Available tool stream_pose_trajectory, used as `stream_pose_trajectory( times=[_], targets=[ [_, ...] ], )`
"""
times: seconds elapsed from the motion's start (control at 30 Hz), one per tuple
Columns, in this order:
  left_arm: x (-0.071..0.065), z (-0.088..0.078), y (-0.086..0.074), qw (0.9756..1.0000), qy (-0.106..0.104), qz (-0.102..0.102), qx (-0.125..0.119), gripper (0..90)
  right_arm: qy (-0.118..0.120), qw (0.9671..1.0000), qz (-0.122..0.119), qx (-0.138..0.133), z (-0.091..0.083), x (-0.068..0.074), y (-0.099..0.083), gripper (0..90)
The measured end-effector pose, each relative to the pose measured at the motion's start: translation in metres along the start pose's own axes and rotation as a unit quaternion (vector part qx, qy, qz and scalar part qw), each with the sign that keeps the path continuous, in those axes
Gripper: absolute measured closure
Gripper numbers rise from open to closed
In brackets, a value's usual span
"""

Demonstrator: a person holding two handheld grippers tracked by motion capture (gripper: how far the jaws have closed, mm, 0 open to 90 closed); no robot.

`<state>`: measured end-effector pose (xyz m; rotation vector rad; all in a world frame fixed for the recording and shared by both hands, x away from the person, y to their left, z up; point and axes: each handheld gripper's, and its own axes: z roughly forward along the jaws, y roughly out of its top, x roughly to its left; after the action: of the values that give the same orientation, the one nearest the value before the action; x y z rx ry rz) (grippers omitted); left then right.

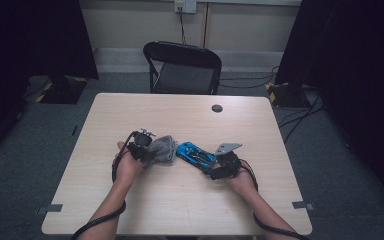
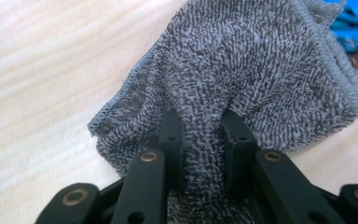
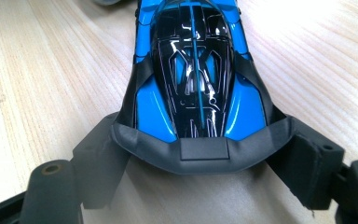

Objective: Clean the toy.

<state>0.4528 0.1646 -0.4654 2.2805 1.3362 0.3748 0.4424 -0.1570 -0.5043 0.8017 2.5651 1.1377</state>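
Nearest, at the bottom of the high view, the person's forearms come up onto the table (image 1: 130, 210). Left of centre, the left gripper (image 1: 147, 151) has its jaws pinched nearly together on a bunched fold of the grey cloth (image 1: 163, 148); in the left gripper view the terry pile (image 2: 242, 70) bulges out between and above the fingers (image 2: 171, 135). It looks soft and limp, so I'd judge it drapes and needs a gathered pinch like this one. Right of centre, the right gripper (image 1: 215, 167) stands wide, jaws clamped on the rear flanks of the blue toy car (image 1: 195, 153). Its glossy shell (image 3: 193, 60) seems light, stiff and slippery; the broad tail is the sensible hold. Cloth and car nearly touch. Farther off, a black folding chair (image 1: 182, 67). No containers in sight.
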Motion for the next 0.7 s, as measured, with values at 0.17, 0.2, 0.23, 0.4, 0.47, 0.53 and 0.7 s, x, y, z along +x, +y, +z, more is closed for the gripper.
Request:
stream_pose_trajectory(
  times=[0.17, 0.2, 0.23, 0.4, 0.47, 0.53, 0.7],
  targets=[
    [-0.004, -0.007, -0.016, 0.9999, 0.000, 0.014, -0.005, 73.2, -0.008, 0.9999, -0.005, 0.010, -0.001, -0.001, 0.002, 18.3],
    [-0.005, -0.008, -0.018, 0.9998, -0.001, 0.019, -0.005, 73.2, -0.011, 0.9998, -0.013, 0.010, -0.002, 0.000, 0.003, 18.7],
    [-0.006, -0.009, -0.020, 0.9998, -0.003, 0.018, -0.008, 73.1, -0.009, 0.9998, -0.016, 0.009, -0.003, 0.000, 0.004, 19.7],
    [-0.007, -0.011, -0.026, 0.9997, -0.011, 0.013, -0.017, 73.0, -0.001, 0.9999, -0.007, -0.015, -0.017, -0.001, 0.016, 18.7],
    [-0.008, -0.011, -0.027, 0.9997, -0.008, 0.018, -0.017, 73.0, 0.009, 0.9993, 0.009, -0.035, -0.025, -0.002, 0.020, 19.9],
    [-0.010, -0.012, -0.027, 0.9996, -0.008, 0.020, -0.017, 73.0, 0.014, 0.9987, 0.026, -0.043, -0.029, -0.004, 0.026, 23.7],
    [-0.014, -0.013, -0.028, 0.9994, -0.015, 0.026, -0.017, 73.1, 0.013, 0.9983, 0.030, -0.049, -0.027, -0.005, 0.038, 31.4]
  ],
)
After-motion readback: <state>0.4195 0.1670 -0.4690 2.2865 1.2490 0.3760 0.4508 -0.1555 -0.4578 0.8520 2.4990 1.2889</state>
